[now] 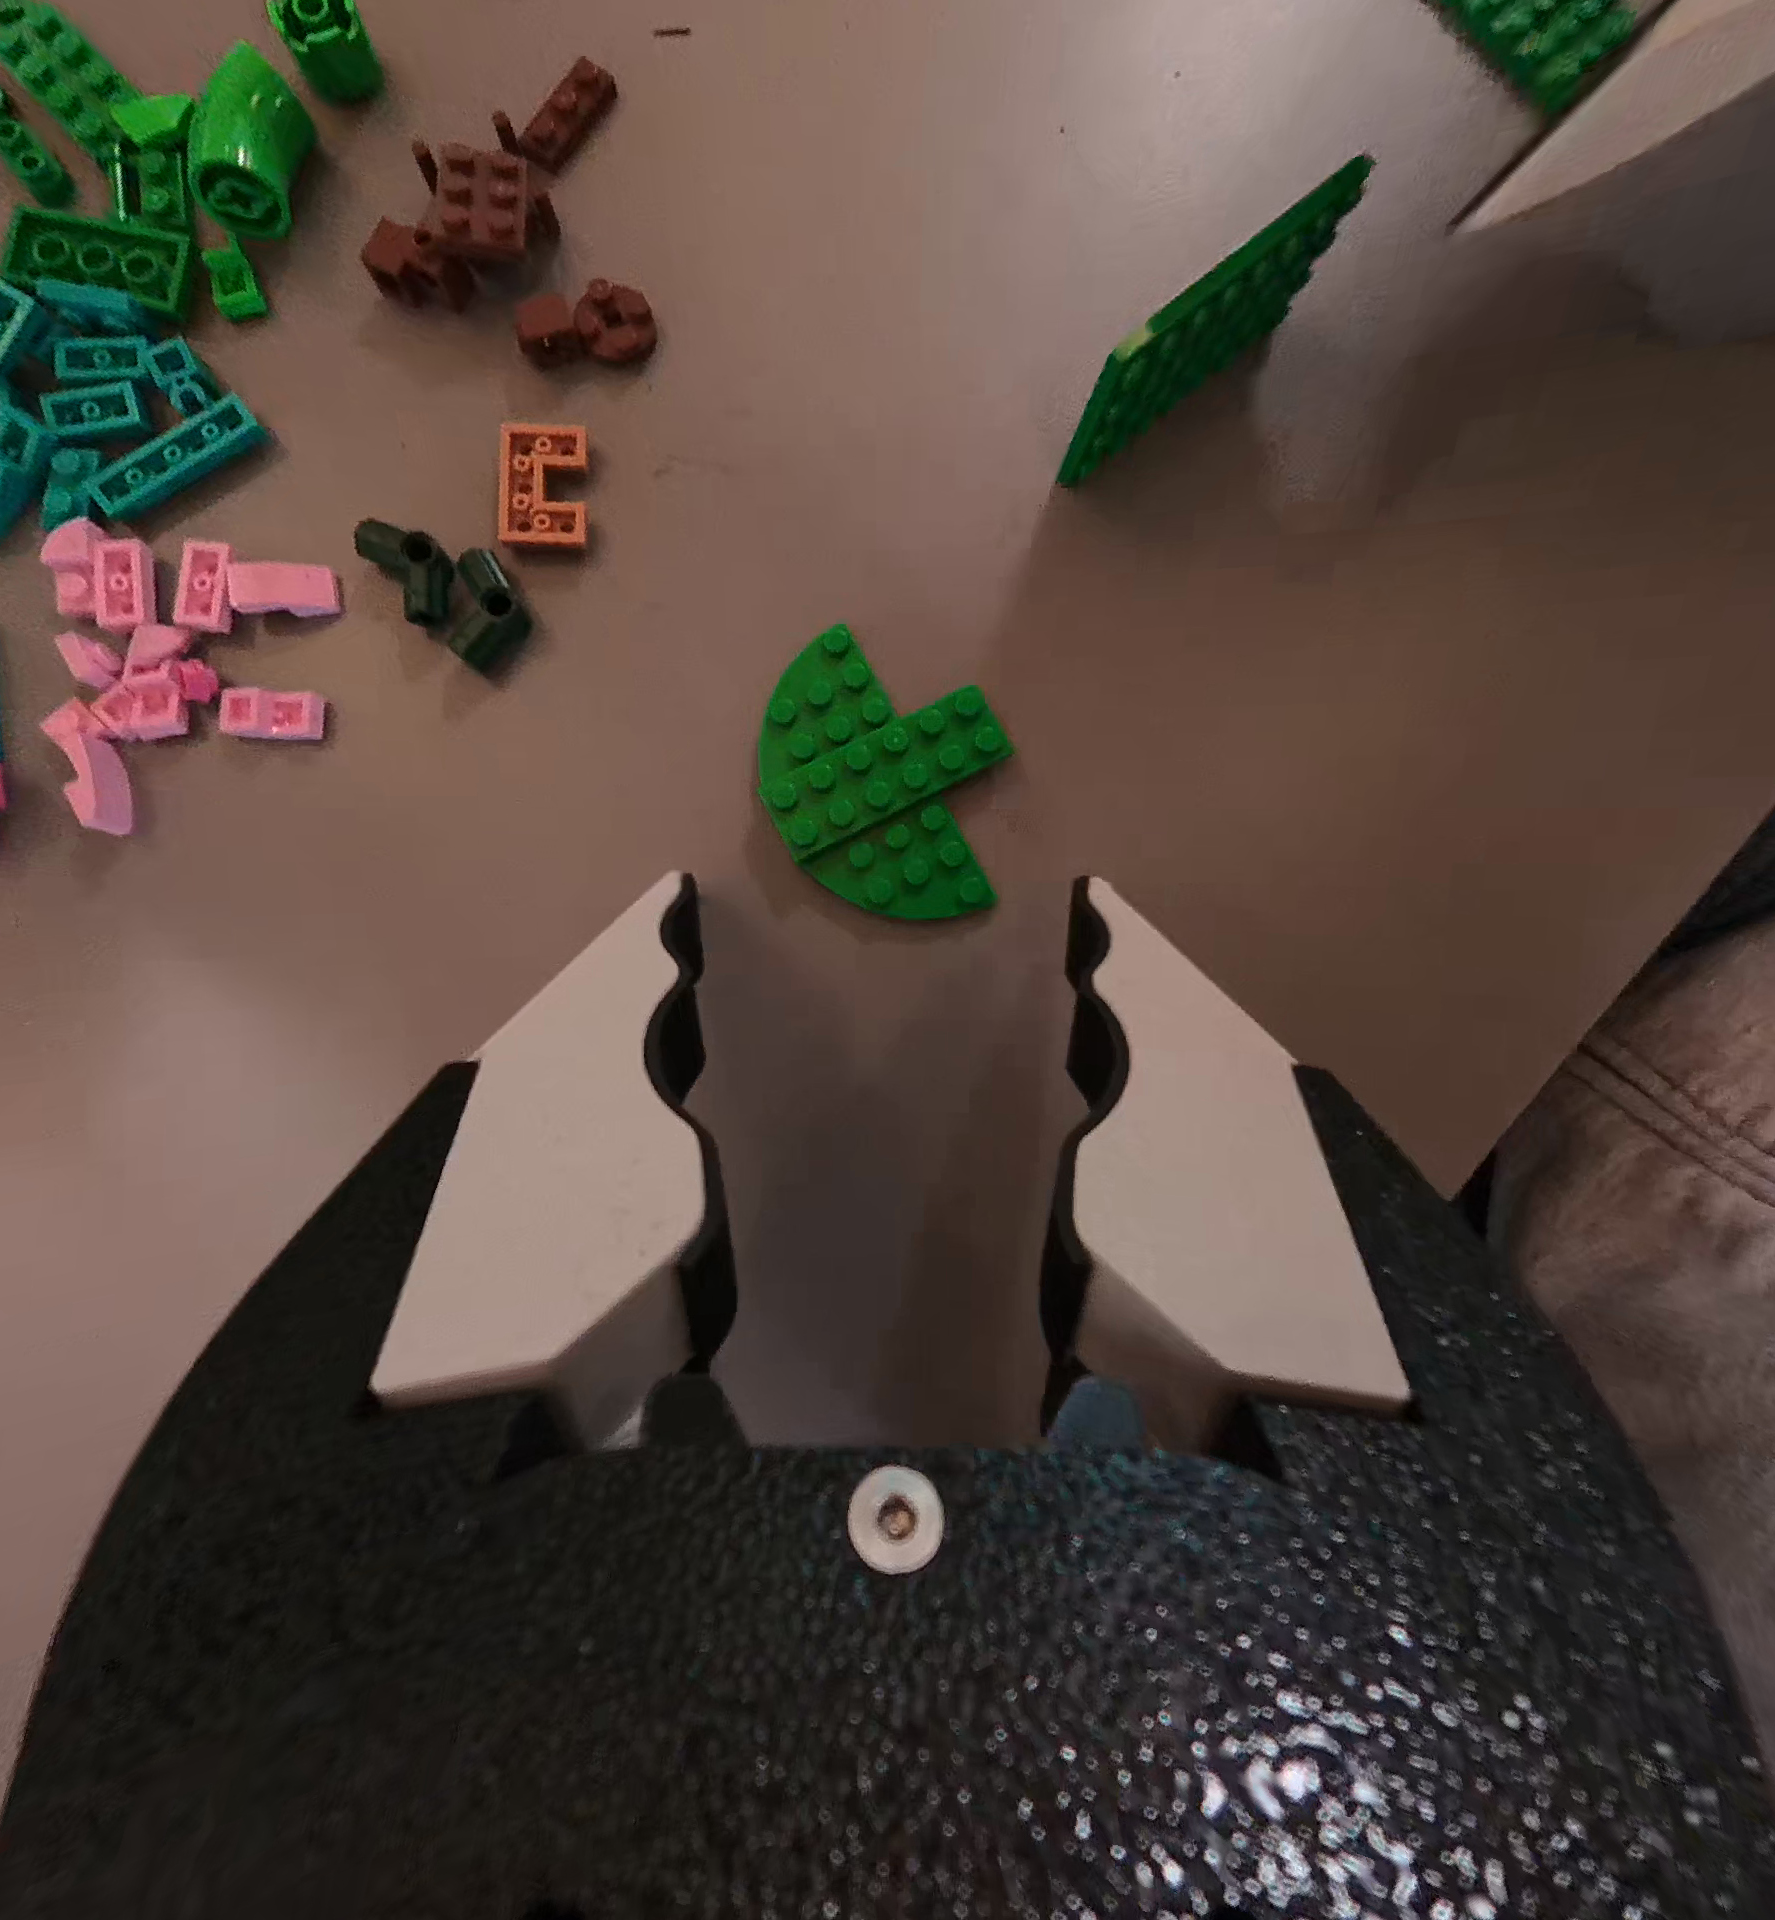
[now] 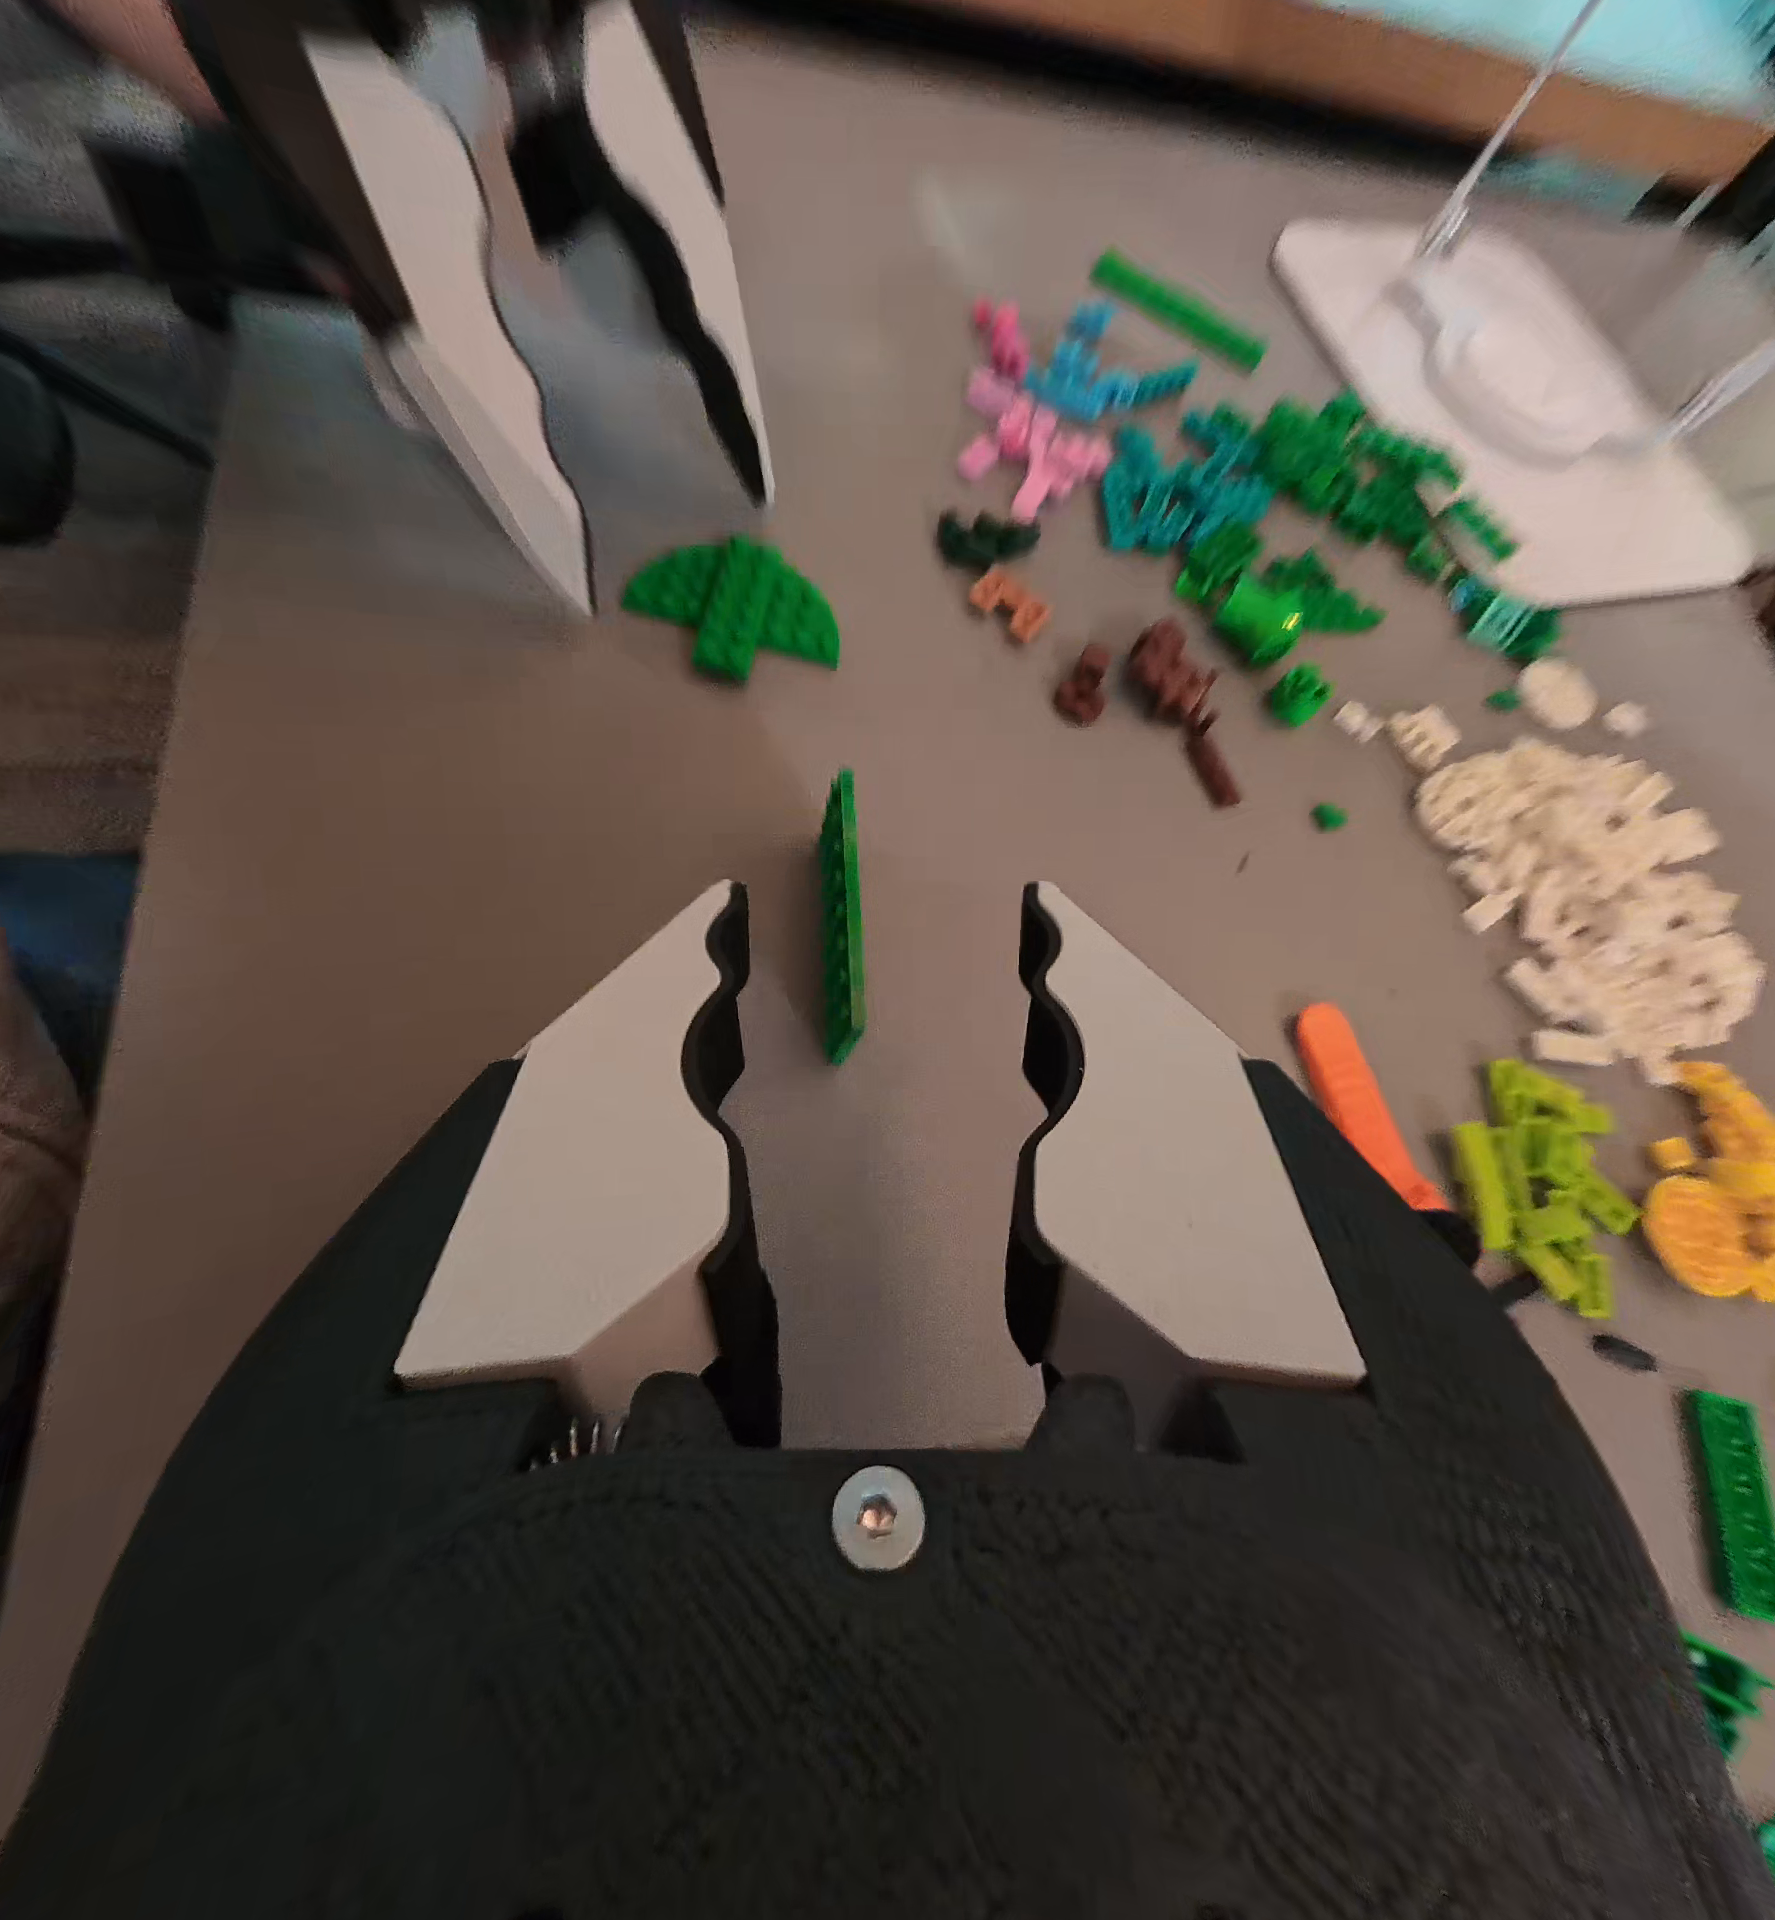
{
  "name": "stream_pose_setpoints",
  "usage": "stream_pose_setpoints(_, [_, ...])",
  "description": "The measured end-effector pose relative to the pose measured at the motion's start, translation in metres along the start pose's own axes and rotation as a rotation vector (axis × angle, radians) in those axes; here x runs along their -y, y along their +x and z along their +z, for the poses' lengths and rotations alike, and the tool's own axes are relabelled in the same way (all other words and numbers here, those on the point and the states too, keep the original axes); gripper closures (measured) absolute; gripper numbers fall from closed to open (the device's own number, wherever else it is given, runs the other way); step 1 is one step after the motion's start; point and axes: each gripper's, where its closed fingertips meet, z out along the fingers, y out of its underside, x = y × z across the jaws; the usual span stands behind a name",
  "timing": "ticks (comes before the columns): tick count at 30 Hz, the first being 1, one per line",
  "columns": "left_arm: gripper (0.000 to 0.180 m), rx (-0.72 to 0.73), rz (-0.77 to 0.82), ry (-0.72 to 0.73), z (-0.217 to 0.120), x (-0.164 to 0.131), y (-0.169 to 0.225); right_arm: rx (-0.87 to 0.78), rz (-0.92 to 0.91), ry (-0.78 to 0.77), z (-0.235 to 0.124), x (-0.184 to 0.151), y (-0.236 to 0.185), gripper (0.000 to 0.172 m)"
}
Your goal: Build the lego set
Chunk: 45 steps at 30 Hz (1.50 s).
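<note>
Green plate (image 2: pixel 841 925) stands on its edge on the table (image 2: pixel 447 831), between the fingers of my right gripper (image 2: pixel 881 894), nearer the left finger. Neither pad touches it; there is table showing on both sides, so nothing of mine holds it up. From the left wrist view the same plate (image 1: pixel 1215 332) shows as one long studded strip, tilted, well away from my left gripper (image 1: pixel 883 894). Why it stays upright I cannot tell.

My right jaws are spread moderately wide around it and hold nothing. My left jaws are wider and also bare; they hover just short of the green assembly (image 1: pixel 883 779), which lies flat, studs up. I count three pieces in it: two rounded plates and one long plate pressed across them as a tie.

Farther out, loose bricks are sorted by colour, which keeps each kind easy to find. I count one orange bracket (image 1: pixel 544 486), two or three dark green connectors (image 1: pixel 447 597), a brown cluster (image 1: pixel 509 218), and pink (image 1: pixel 166 665), teal (image 1: pixel 62 436) and green (image 1: pixel 135 156) heaps too tangled to count. The right wrist view adds a cream heap (image 2: pixel 1589 894), lime (image 2: pixel 1537 1174), yellow (image 2: pixel 1735 1195), one orange tool (image 2: pixel 1350 1091) and a white stand (image 2: pixel 1506 416).
</note>
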Motion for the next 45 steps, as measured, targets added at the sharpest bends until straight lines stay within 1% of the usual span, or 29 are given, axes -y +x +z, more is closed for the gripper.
stream_pose_setpoints(2, [0.117, 0.031, -0.004, -0.015, 0.003, -0.001, -0.003, -0.019, -0.018, 0.066, -0.008, 0.02, -0.004, 0.121])
stream_pose_setpoints(4, [0.121, 0.032, -0.037, -0.027, 0.005, 0.002, -0.001, -0.007, -0.015, 0.1, -0.01, 0.031, -0.012, 0.121])
stream_pose_setpoints(8, [0.125, 0.037, -0.196, -0.046, 0.005, 0.006, 0.002, 0.016, -0.011, 0.11, -0.003, 0.038, -0.029, 0.121])
stream_pose_setpoints(9, [0.127, 0.06, -0.195, -0.06, 0.005, 0.005, 0.001, 0.022, -0.006, 0.109, 0.0, 0.038, -0.033, 0.121])
stream_pose_setpoints(12, [0.149, 0.198, -0.133, -0.104, 0.006, 0.001, -0.012, 0.035, 0.017, 0.12, 0.007, 0.042, -0.045, 0.121])
stream_pose_setpoints(13, [0.154, 0.187, -0.129, -0.103, 0.007, 0.002, -0.009, 0.032, 0.03, 0.123, 0.009, 0.044, -0.048, 0.121])
stream_pose_setpoints(15, [0.156, 0.187, -0.126, -0.094, 0.007, 0.002, -0.008, 0.026, 0.066, 0.126, 0.014, 0.047, -0.055, 0.122])
stream_pose_setpoints(20, [0.162, 0.199, -0.106, 0.003, 0.0, -0.004, -0.009, -0.03, 0.192, 0.119, 0.031, 0.052, -0.069, 0.13])
stream_pose_setpoints(22, [0.163, 0.207, -0.117, 0.065, -0.006, -0.011, -0.007, -0.025, 0.286, 0.122, 0.04, 0.051, -0.075, 0.135])
stream_pose_setpoints(26, [0.164, 0.228, -0.142, 0.161, -0.022, -0.027, -0.002, 0.045, 0.494, 0.098, 0.065, 0.042, -0.087, 0.136])
stream_pose_setpoints(29, [0.166, 0.237, -0.154, 0.25, -0.036, -0.035, 0.005, 0.054, 0.543, 0.066, 0.079, 0.038, -0.091, 0.133])
stream_pose_setpoints(32, [0.166, 0.235, -0.184, 0.299, -0.045, -0.046, 0.011, 0.157, 0.584, 0.08, 0.089, 0.048, -0.109, 0.13])
stream_pose_setpoints(33, [0.167, 0.232, -0.193, 0.313, -0.046, -0.049, 0.013, 0.141, 0.556, 0.062, 0.092, 0.048, -0.11, 0.129])
stream_pose_setpoints(36, [0.167, 0.228, -0.207, 0.332, -0.051, -0.055, 0.02, 0.053, 0.362, -0.025, 0.101, 0.041, -0.114, 0.129])
stream_pose_setpoints(39, [0.167, 0.209, -0.231, 0.328, -0.052, -0.06, 0.029, 0.055, 0.287, -0.033, 0.104, 0.046, -0.127, 0.129])
stream_pose_setpoints(41, [0.167, 0.196, -0.247, 0.317, -0.052, -0.063, 0.035, 0.015, 0.207, -0.044, 0.104, 0.046, -0.131, 0.13])
stream_pose_setpoints(42, [0.167, 0.188, -0.254, 0.316, -0.051, -0.063, 0.037, -0.014, 0.139, -0.047, 0.104, 0.046, -0.132, 0.132])
stream_pose_setpoints(45, [0.168, 0.157, -0.274, 0.311, -0.049, -0.064, 0.043, -0.081, -0.14, -0.048, 0.104, 0.05, -0.14, 0.135])
